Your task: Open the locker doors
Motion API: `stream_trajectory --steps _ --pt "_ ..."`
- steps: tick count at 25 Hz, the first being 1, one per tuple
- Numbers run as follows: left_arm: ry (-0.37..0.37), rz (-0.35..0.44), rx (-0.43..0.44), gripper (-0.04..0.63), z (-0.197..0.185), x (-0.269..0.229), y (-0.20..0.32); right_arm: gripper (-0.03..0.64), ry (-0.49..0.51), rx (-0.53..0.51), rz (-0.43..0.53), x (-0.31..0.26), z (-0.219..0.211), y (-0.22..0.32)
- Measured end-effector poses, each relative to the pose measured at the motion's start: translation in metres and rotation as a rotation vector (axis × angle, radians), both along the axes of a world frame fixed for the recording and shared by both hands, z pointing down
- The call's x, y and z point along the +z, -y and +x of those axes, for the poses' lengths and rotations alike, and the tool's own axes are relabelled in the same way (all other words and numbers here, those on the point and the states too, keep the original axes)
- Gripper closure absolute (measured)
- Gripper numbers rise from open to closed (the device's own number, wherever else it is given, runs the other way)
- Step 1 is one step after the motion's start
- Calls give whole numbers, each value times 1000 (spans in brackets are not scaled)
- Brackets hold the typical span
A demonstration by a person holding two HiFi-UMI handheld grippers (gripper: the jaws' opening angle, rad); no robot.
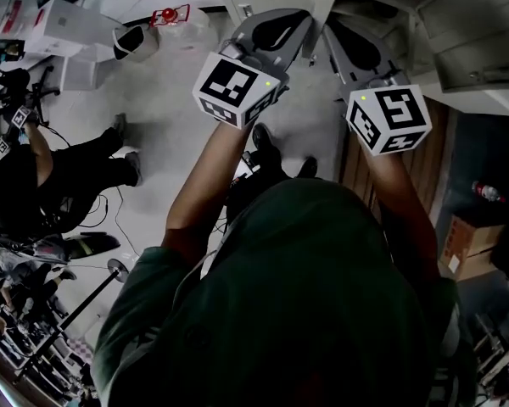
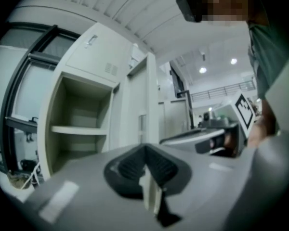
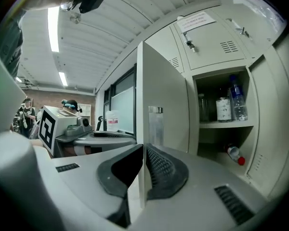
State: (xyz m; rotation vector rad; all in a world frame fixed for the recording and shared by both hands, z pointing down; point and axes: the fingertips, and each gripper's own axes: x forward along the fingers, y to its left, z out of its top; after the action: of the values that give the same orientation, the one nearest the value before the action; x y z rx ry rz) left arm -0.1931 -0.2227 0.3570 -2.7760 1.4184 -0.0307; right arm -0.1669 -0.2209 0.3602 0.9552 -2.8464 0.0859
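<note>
Pale floor (image 1: 170, 117) lies far below in the head view, with cables and stands along its left edge. Nearest are the person's forearms, reaching up and forward, each with a marker cube at its end.

The left gripper (image 2: 147, 170) has its ribbed pads pressed onto the thin pale edge of a door (image 2: 143, 100), which stands edge-on straight ahead of its camera. The right gripper (image 3: 143, 170) is clamped the same way on a door edge (image 3: 161, 90), with a small metal handle (image 3: 155, 124) just above the jaws. I cannot tell whether both pinch the same panel. In the head view the two grippers (image 1: 276, 32) (image 1: 356, 53) sit close side by side at the top, against the lockers (image 1: 467, 32).

Left of the left gripper's door a locker stands open, its shelf (image 2: 79, 129) bare. Right of the right gripper's door another locker is open: upright bottles (image 3: 236, 97) stand on its shelf (image 3: 226, 124), and a red-capped bottle (image 3: 233, 154) lies on its bottom. Above it a top door (image 3: 207, 42) is closed.

Farther off, a person in black (image 1: 59, 176) sits at the left, and a cardboard box (image 1: 467, 244) rests at the right.
</note>
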Motion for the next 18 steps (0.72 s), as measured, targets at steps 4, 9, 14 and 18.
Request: stream_trajectory --steps 4,9,14,18 --pt "20 -12 43 601 33 6 -4 603 7 26 -14 7 27 0" --pt "29 2 50 601 55 -3 -22 603 25 53 -9 -2 59 -12" --pt "41 37 26 601 59 -18 -46 603 47 54 0 -13 84 -30" --pt "43 63 -8 601 54 -33 -65 604 61 40 -1 -25 101 -44"
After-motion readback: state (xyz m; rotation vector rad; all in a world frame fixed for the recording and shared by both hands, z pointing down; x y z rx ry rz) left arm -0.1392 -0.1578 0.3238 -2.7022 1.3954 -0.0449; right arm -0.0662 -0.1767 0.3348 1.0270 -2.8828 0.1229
